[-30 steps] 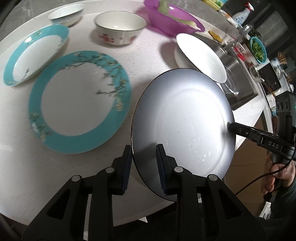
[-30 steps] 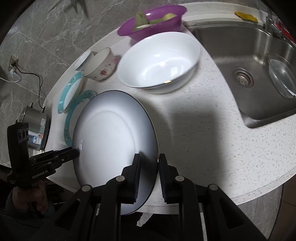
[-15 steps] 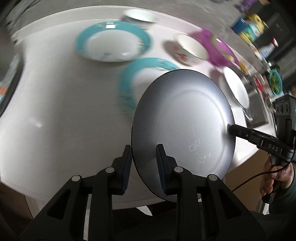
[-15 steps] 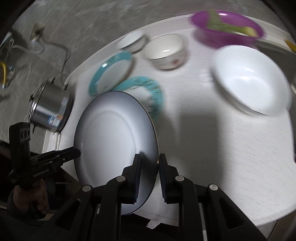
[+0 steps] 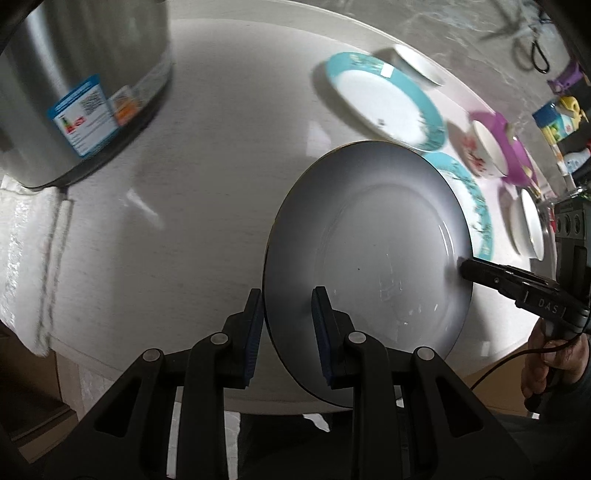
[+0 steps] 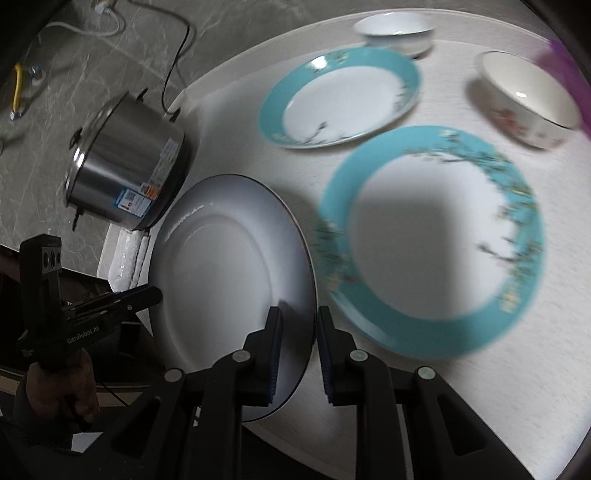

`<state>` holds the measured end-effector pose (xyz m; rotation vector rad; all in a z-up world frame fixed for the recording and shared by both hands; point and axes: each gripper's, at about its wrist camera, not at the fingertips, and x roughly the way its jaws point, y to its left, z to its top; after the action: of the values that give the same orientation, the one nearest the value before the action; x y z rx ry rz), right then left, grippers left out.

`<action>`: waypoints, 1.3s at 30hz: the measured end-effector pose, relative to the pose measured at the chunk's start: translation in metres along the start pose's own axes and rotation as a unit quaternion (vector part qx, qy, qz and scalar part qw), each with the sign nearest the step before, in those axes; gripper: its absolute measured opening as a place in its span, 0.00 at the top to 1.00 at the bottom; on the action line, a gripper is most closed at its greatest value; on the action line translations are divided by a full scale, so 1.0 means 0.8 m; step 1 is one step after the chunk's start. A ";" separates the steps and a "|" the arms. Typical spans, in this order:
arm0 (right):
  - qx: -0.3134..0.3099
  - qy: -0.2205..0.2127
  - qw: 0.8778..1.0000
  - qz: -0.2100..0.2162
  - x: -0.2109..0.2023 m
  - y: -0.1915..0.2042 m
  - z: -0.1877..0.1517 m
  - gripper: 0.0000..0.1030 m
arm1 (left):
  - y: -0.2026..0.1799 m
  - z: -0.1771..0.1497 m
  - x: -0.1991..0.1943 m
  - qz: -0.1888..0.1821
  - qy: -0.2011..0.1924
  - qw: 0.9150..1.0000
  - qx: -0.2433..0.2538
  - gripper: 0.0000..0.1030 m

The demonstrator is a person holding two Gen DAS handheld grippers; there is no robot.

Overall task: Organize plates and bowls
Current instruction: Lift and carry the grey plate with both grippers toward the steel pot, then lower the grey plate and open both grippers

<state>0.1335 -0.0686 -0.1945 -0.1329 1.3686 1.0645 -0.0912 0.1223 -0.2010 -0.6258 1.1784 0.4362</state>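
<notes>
Between both hand-held tools, above the near edge of the white countertop (image 5: 207, 177), a white plate (image 5: 369, 251) is carried clear of the surface. The left gripper (image 5: 288, 328) is clamped on its near-left rim; the right gripper (image 6: 298, 343) pinches the opposite rim. Just beyond the held plate lies a large teal-rimmed plate (image 6: 436, 243), with a second teal-rimmed plate (image 6: 343, 99) farther back. A floral bowl (image 6: 528, 99) and a small white bowl (image 6: 395, 31) stand at the far side. A steel pot (image 6: 125, 173) stands at the left end.
</notes>
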 end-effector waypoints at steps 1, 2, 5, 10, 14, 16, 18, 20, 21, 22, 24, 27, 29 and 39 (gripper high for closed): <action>0.001 0.003 1.000 0.000 0.009 0.005 0.002 0.79 | 0.008 0.001 0.001 0.002 0.001 1.000 0.000 0.77; 0.002 0.005 1.000 0.000 0.013 0.007 0.001 0.79 | 0.023 0.003 0.003 0.003 0.001 1.000 0.000 0.77; 0.001 0.008 1.000 -0.009 0.030 0.020 0.005 0.79 | 0.048 0.010 0.011 0.001 0.007 1.000 0.000 0.76; 0.011 0.008 0.999 -0.032 0.049 0.026 0.008 0.79 | 0.069 0.021 0.037 -0.008 0.016 1.000 0.011 0.76; 0.023 0.006 0.998 -0.050 0.056 0.024 0.008 0.79 | 0.073 0.029 0.055 -0.018 0.024 0.999 0.025 0.76; 0.030 0.002 0.998 -0.060 0.058 0.021 0.008 0.78 | 0.075 0.032 0.057 -0.023 0.026 0.999 0.034 0.76; 0.034 0.001 0.997 -0.070 0.060 0.019 0.007 0.78 | 0.073 0.034 0.060 -0.026 0.028 0.998 0.043 0.76; 0.037 -0.001 0.996 -0.077 0.063 0.018 0.006 0.77 | 0.069 0.036 0.060 -0.026 0.024 0.998 0.054 0.75; 0.040 -0.003 0.996 -0.079 0.064 0.018 0.006 0.76 | 0.067 0.038 0.061 -0.024 0.024 0.998 0.061 0.75; 0.040 -0.005 0.996 -0.081 0.063 0.017 0.006 0.76 | 0.064 0.041 0.063 -0.025 0.023 0.998 0.062 0.75; 0.039 -0.009 0.995 -0.088 0.064 0.019 0.006 0.75 | 0.063 0.046 0.065 -0.029 0.022 0.997 0.065 0.75; 0.037 -0.013 0.995 -0.094 0.064 0.022 0.004 0.70 | 0.056 0.052 0.069 -0.034 0.028 0.997 0.066 0.75; 0.041 -0.019 0.995 -0.093 0.059 0.024 0.002 0.67 | 0.055 0.055 0.066 -0.036 0.027 0.997 0.064 0.74; 0.112 -0.175 0.977 -0.047 -0.081 -0.041 -0.016 0.00 | -0.070 0.095 -0.009 -0.114 -0.089 0.972 0.183 0.13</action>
<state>0.1569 -0.1296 -0.1603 0.1488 1.1401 0.8032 -0.0049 0.1299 -0.1627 -0.3851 0.9703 0.0718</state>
